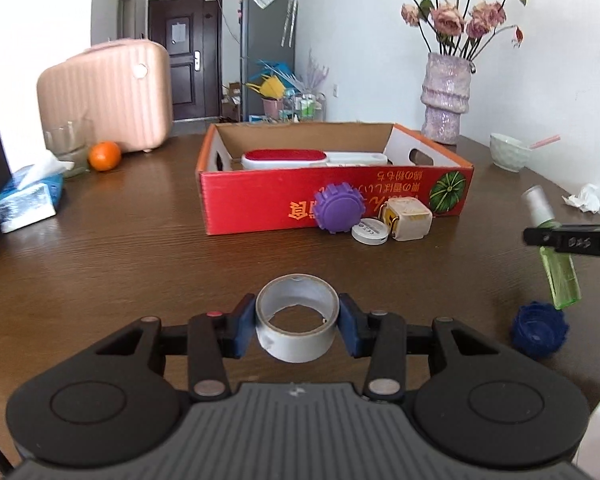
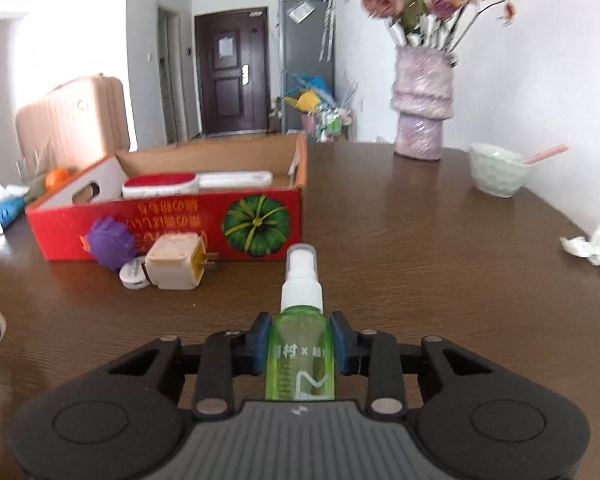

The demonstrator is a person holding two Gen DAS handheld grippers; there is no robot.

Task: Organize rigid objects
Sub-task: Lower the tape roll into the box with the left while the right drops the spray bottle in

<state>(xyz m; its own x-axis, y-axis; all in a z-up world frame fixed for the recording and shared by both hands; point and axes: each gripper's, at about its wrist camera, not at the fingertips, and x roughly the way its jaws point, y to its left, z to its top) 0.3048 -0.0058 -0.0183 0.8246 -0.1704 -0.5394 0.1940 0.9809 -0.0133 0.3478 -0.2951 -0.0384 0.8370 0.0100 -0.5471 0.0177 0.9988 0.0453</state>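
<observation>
You had the left gripper (image 1: 297,326) clamped across a light, stiff tape roll (image 1: 296,322) above the counter (image 1: 140,248), the right gripper (image 2: 298,344) squeezing a slick plastic bottle (image 2: 300,352) mid-body, both short of the box (image 1: 300,204).

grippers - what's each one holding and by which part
The left gripper clamps the tape roll across its outer sides. The right gripper clamps the green spray bottle around its body.

bare table (image 1: 120,264) ahead, purple ball (image 1: 337,209), white disc (image 1: 369,232), plug adapter (image 1: 408,218) crowding red box (image 1: 260,200) front
</observation>
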